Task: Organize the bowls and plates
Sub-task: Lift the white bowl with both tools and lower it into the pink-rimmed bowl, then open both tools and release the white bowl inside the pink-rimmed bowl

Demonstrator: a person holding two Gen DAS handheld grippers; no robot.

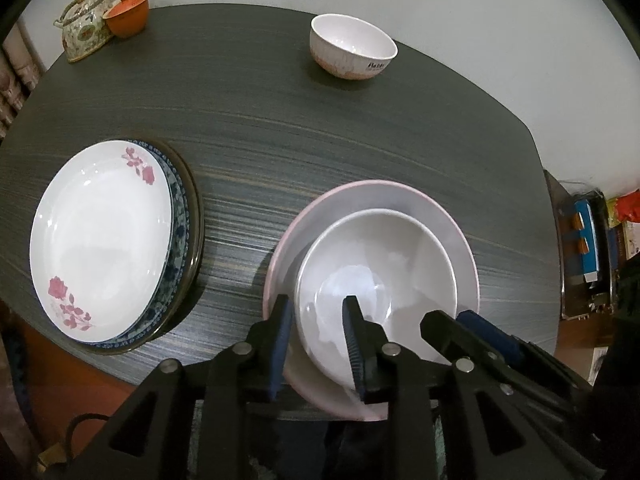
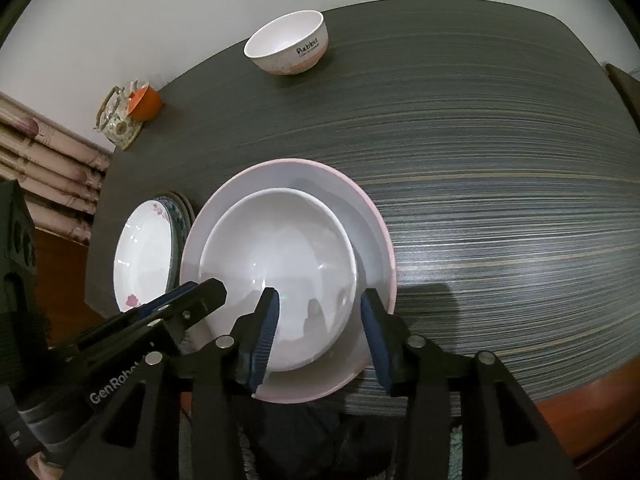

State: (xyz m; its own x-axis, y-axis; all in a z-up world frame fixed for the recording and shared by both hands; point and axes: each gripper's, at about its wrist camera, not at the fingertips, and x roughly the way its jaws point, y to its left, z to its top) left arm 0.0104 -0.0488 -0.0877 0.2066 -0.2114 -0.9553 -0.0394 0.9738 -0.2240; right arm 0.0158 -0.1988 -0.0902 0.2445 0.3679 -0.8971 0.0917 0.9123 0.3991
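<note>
A plain white bowl (image 1: 384, 256) (image 2: 280, 248) sits nested in a wider pink-rimmed bowl (image 1: 360, 200) (image 2: 360, 208) near the table's front edge. My left gripper (image 1: 318, 320) straddles the white bowl's left rim, one finger inside and one outside, with a gap showing, so it is open. My right gripper (image 2: 320, 312) straddles the bowl's right rim the same way and is also open. To the left lies a stack of plates (image 1: 100, 240) (image 2: 140, 256) with a white rose-patterned plate on top. A small white bowl with lettering (image 1: 352, 46) (image 2: 286, 46) stands at the far edge.
A patterned teapot (image 1: 82, 28) and an orange cup (image 1: 128, 16) stand at the far left corner of the dark striped table (image 1: 260, 112). A cluttered shelf (image 1: 588, 240) is off the table's right side. Bare tabletop stretches to the right of the nested bowls.
</note>
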